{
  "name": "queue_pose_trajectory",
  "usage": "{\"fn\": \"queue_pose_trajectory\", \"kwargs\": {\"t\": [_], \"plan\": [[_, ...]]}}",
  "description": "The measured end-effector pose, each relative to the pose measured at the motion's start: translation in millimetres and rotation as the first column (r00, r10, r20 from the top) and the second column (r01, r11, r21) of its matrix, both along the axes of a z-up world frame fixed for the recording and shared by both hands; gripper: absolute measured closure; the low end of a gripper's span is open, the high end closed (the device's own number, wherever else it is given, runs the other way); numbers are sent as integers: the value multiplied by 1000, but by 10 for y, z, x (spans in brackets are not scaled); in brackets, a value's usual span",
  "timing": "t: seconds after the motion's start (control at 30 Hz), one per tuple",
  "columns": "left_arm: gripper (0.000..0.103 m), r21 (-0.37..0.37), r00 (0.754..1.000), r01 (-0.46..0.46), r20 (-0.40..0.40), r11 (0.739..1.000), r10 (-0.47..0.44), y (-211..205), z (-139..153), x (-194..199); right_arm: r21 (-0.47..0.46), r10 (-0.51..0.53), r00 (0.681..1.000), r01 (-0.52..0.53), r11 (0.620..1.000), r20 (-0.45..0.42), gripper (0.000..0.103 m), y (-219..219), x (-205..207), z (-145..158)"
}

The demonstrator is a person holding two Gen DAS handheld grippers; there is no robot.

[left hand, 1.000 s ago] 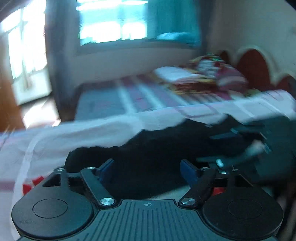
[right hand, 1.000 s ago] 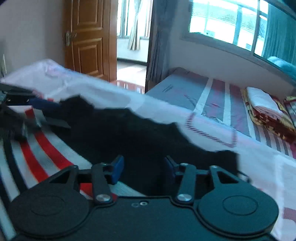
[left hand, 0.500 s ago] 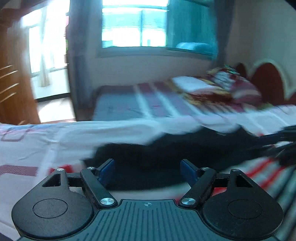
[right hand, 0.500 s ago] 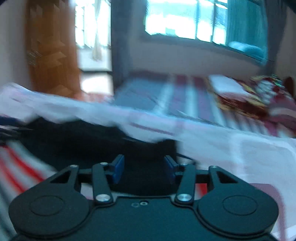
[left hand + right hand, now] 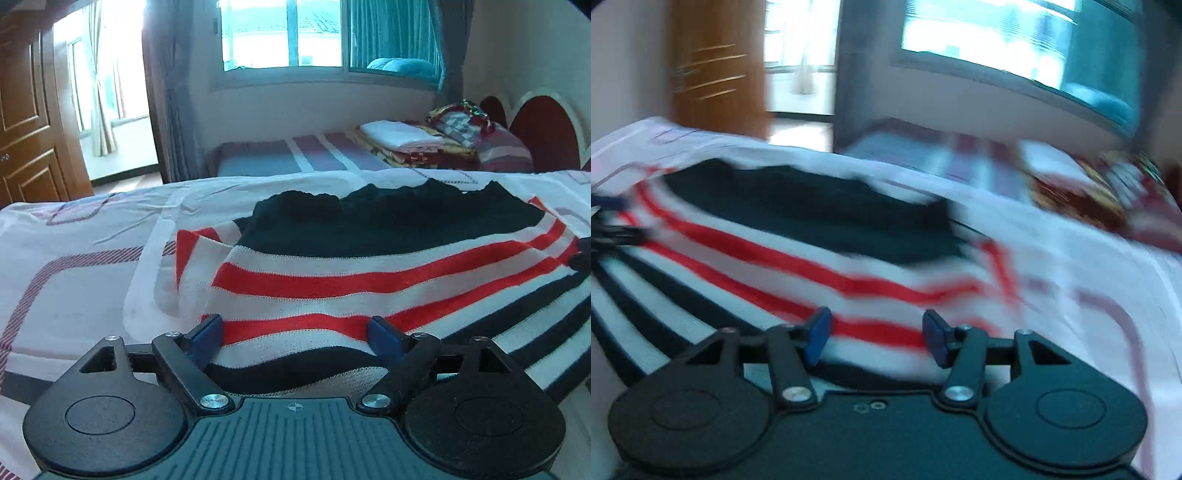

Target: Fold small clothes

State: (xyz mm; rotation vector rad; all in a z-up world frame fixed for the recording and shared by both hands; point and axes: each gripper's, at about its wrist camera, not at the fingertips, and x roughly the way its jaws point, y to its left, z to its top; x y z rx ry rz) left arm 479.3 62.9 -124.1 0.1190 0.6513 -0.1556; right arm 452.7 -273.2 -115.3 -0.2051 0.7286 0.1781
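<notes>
We find the striped knit sweater [image 5: 369, 280] spread on the bed [image 5: 74, 288] for folding — left gripper [image 5: 295, 332] jaws opening, right gripper [image 5: 875, 338] half-open, both straddling its near edge, gripping nothing.

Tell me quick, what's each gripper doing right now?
Left gripper: jaws opening, apart over the striped sweater, not gripping it.
Right gripper: jaws apart over the sweater, holding nothing.

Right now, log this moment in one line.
striped sweater: on bed | left gripper: jaws opening, nothing gripped | right gripper: open
</notes>
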Motion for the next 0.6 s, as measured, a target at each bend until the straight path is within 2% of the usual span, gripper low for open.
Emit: {"fn": "queue_pose_trajectory", "kwargs": {"t": [0.03,0.07,0.13,0.17,0.23,0.33,0.4,0.43,0.57,0.6], "plan": [[18,34,1000,-8,5,999,8,-74,46,1,30,-11,1000,11,1000,-1,55,-45,-11,-5],[18,32,1000,-13,18,999,12,-127,105,-13,38,-26,1000,26,999,-2,55,-19,-18,18],[18,-45,998,10,62,999,-7,-260,259,-178,41,-20,999,19,999,27,59,157,-90,120],[18,-66,998,29,66,997,-24,-368,291,-269,76,3,999,-7,997,54,59,249,-178,201],[18,-60,996,61,72,996,-57,-575,297,-417,115,49,997,-56,992,60,58,492,-307,251],[18,-61,997,68,40,996,-66,-781,202,-558,82,103,994,-105,991,32,59,873,-449,171],[18,-9,998,56,-5,998,-56,-861,61,-598,23,106,994,-107,994,16,58,1065,-575,68],[18,6,998,56,-1,998,-56,-895,24,-604,-11,99,995,-99,995,12,58,1090,-599,8],[18,37,1000,8,24,999,-9,-630,97,-822,-90,68,997,-66,994,24,56,852,-842,-62],[18,33,1000,-6,30,999,5,-534,125,-864,-80,58,998,-56,995,13,55,718,-904,-59]]}}
